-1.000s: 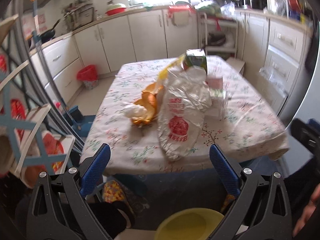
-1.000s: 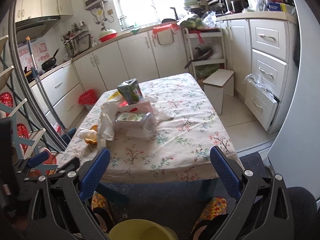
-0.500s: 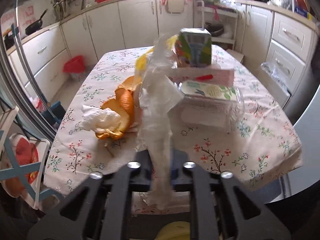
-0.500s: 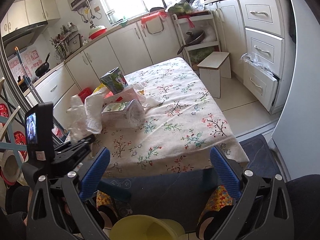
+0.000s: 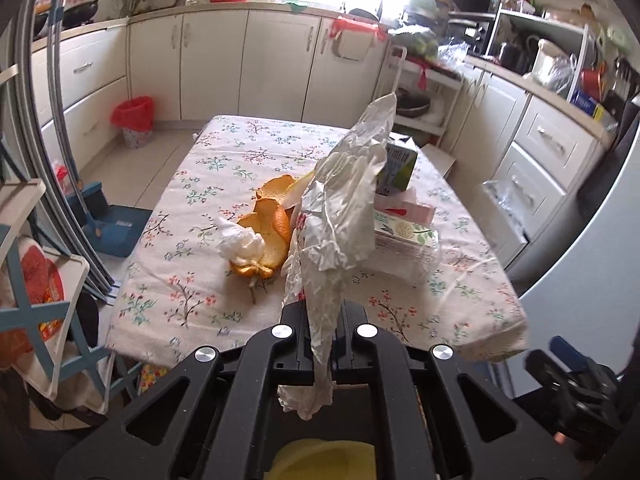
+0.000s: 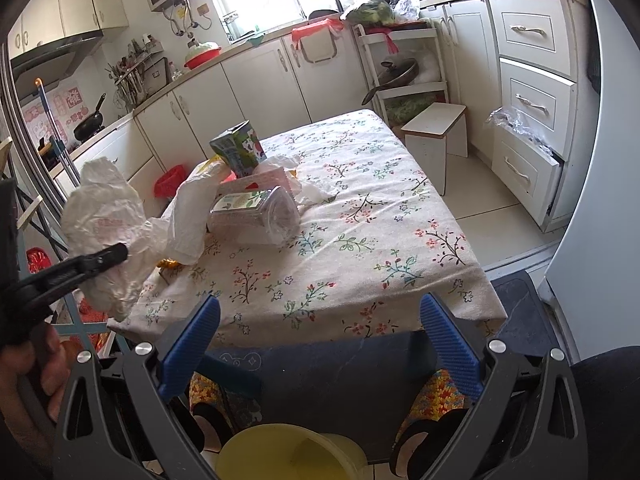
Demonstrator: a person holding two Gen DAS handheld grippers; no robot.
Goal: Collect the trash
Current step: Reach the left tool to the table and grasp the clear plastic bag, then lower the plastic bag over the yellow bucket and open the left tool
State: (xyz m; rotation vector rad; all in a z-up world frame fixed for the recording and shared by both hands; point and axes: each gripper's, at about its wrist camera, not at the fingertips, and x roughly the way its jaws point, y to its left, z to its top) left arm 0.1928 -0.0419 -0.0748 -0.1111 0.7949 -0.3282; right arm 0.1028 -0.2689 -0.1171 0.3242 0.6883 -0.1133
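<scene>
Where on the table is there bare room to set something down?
Free: the tablecloth between the clear plastic box and the near and right edges, and the far end behind the green carton. Crowded: the left side, with orange peel, tissue, plastic bag.

A plastic bag [image 5: 340, 216] rises from the near edge of a kitchen table [image 5: 208, 312], pinched in the left gripper [image 5: 322, 324]. On the table, just left of the bag, orange peel [image 5: 272, 220] lies with a crumpled tissue [image 5: 240, 242] against it. Right of the bag a clear plastic container [image 6: 256, 216] lies on its side; behind it a flat box [image 6: 256, 182] carries an upright carton [image 6: 240, 152]. The right gripper [image 6: 320, 344] hangs before the table's near edge, above a bucket [image 6: 288, 456]. A stool [image 6: 436, 136] stands beyond the table's far right corner.
</scene>
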